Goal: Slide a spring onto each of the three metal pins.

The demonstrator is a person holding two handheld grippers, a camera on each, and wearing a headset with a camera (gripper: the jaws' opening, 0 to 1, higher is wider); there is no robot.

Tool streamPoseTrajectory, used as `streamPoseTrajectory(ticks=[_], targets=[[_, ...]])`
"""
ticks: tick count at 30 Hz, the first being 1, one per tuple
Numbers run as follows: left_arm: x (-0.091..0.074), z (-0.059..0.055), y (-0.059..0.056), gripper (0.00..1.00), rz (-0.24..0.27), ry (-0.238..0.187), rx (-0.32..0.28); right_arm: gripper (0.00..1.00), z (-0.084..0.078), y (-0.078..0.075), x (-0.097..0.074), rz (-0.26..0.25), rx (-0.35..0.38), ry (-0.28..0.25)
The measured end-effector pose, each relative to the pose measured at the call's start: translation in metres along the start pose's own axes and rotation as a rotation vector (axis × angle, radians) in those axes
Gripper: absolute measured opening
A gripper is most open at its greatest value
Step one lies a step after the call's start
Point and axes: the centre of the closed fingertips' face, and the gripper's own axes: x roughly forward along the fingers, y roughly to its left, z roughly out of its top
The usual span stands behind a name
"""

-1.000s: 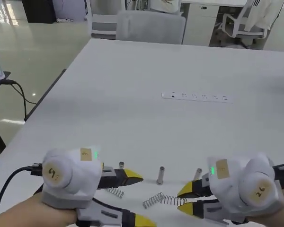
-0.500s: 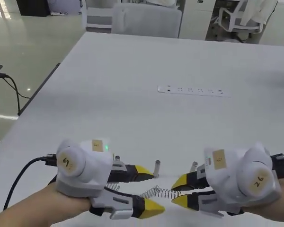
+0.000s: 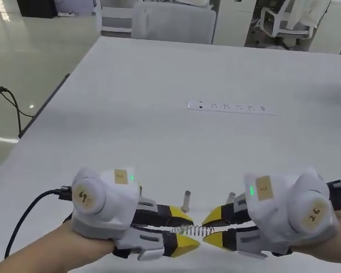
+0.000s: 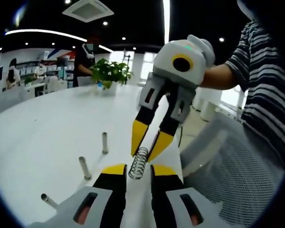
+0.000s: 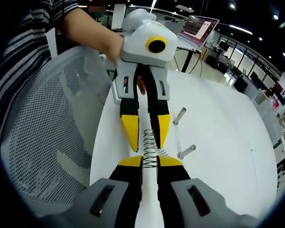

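Observation:
A small coil spring point(image 3: 190, 230) lies level between the two grippers near the table's front edge. My right gripper point(image 5: 150, 162) is shut on one end of the spring point(image 5: 149, 142). My left gripper point(image 4: 138, 170) is open, its yellow tips straddling the other end of the spring point(image 4: 138, 163) with a little gap. In the head view the left gripper point(image 3: 188, 228) and right gripper point(image 3: 209, 228) face each other tip to tip. Two short metal pins point(image 3: 186, 200) point(image 3: 230, 198) stand just behind them. Three pins point(image 4: 104, 142) point(image 4: 84, 167) point(image 4: 48, 201) show in the left gripper view.
A white power strip point(image 3: 230, 107) lies flat further back on the white table point(image 3: 159, 85). A black cable point(image 3: 28, 213) trails from the left gripper off the table's left edge. A mesh chair point(image 5: 57, 142) sits below the table's near edge.
Both grippers have come together around the spring. The left jaws have narrowed around its end. The head camera has tilted slightly.

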Motion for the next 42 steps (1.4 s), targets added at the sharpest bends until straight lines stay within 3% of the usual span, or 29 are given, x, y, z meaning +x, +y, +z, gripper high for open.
streamPoseTrajectory(ticks=[4, 16, 27, 32, 42], targets=[[0.0, 0.003, 0.001, 0.05, 0.004, -0.014, 0.013, 0.08, 0.0, 0.0, -0.001, 0.001, -0.005, 0.002], [0.001, 0.004, -0.001, 0.04, -0.005, -0.019, 0.037, 0.08, -0.001, 0.0, -0.002, 0.002, -0.006, 0.005], [0.001, 0.003, -0.007, 0.03, -0.049, -0.014, 0.029, 0.08, -0.002, 0.004, -0.002, 0.016, 0.024, -0.02], [0.001, 0.003, -0.009, 0.03, -0.061, -0.017, 0.025, 0.15, -0.014, 0.006, -0.003, 0.015, 0.054, -0.002], [0.002, 0.003, -0.011, 0.03, -0.079, -0.008, 0.022, 0.08, -0.01, 0.009, -0.003, 0.02, 0.013, -0.018]])
